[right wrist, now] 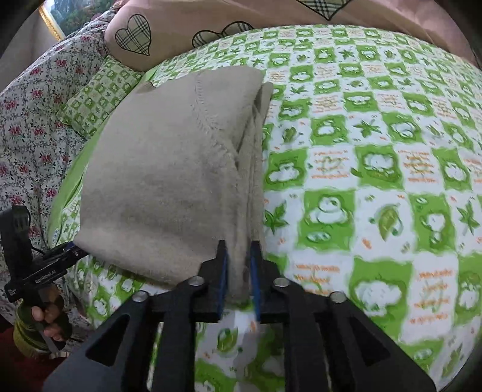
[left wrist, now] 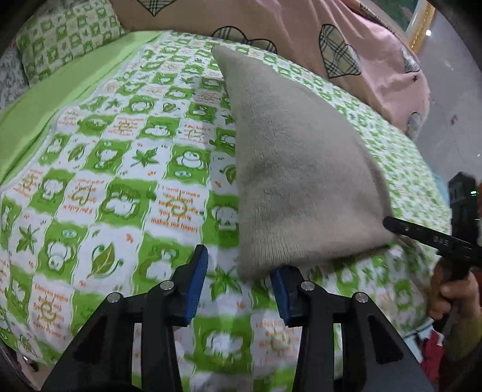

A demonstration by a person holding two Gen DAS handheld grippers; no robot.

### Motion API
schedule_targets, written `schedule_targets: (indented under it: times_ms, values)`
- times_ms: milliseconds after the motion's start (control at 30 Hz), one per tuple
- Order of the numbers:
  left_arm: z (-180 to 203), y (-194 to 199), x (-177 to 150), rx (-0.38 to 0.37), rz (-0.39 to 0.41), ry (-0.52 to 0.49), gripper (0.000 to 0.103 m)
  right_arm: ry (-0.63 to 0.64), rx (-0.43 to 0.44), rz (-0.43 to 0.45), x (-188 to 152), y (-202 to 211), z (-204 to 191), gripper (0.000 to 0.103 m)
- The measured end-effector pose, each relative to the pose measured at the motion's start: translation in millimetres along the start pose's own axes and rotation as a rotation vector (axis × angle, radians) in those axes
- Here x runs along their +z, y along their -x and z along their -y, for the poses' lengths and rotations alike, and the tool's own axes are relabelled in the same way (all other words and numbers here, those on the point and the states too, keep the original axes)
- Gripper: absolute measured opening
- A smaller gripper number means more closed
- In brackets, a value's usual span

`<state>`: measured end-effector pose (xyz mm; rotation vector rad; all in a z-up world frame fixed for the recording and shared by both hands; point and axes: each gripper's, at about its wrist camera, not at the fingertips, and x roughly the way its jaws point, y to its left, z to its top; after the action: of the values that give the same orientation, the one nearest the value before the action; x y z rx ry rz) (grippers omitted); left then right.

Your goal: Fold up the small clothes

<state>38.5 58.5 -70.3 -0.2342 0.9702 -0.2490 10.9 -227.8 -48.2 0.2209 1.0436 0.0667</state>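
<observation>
A grey knit garment (left wrist: 289, 169) lies folded on the green-and-white checked bedsheet (left wrist: 126, 169). In the left wrist view my left gripper (left wrist: 239, 280) is open at its near left corner. The cloth's tip lies just beyond the blue pads (left wrist: 195, 289), which do not press on it. My right gripper (left wrist: 388, 224) reaches the near right corner from the right. In the right wrist view the garment (right wrist: 168, 181) shows stacked layers along its right edge. That edge runs between the pads of my right gripper (right wrist: 239, 268), which stand slightly apart around the cloth. My left gripper (right wrist: 75, 251) touches the near left corner.
A pink quilt with plaid hearts (left wrist: 340, 60) lies along the far side of the bed. A green checked pillow (right wrist: 99, 96) and floral fabric (right wrist: 33, 144) lie at the head end. A gilt picture frame (left wrist: 421, 27) stands beyond. The sheet (right wrist: 376, 181) spreads wide beside the garment.
</observation>
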Motion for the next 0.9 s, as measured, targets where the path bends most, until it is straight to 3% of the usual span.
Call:
schedule_targets:
  times_ms: [33,200,300,467,567,733,800,833,900]
  values:
    - [-2.6,5.2,-0.6,-0.022,-0.004,0.005,0.042,-0.005,-0.018,-0.004,0.4,3.1,1.0,0.035]
    - [-2.5,31.3,22.1,-0.113,0.050,-0.023,0.047,-0.040,-0.026,0.098,15.4,43.0,3.4,0.035]
    - [6.3,31.4,51.8,-0.152,0.099,-0.038,0.048,-0.041,0.035,0.145,38.6,47.3,-7.2,0.035]
    - [20.4,11.1,98.9,-0.229,0.144,-0.041,0.048,-0.053,0.141,0.154,75.0,21.0,-32.3,0.035]
    - [22.4,-9.6,122.1,-0.294,0.130,-0.045,0.048,-0.084,0.222,0.132,93.2,-2.8,-35.6,0.035]
    - [13.2,-54.0,156.0,-0.268,0.053,-0.035,0.047,-0.132,0.170,0.084,116.4,-42.2,-17.5,0.035]
    - [11.9,-78.4,162.7,-0.252,-0.032,-0.052,0.039,-0.117,0.122,0.040,125.0,-63.1,-10.4,0.032]
    - [11.5,-83.2,163.3,-0.238,-0.040,-0.060,0.030,-0.112,0.103,0.020,126.5,-73.2,-6.4,0.028]
    - [7.6,-89.8,161.9,-0.241,-0.044,-0.053,0.027,-0.095,0.098,0.027,127.9,-81.3,-0.1,0.025]
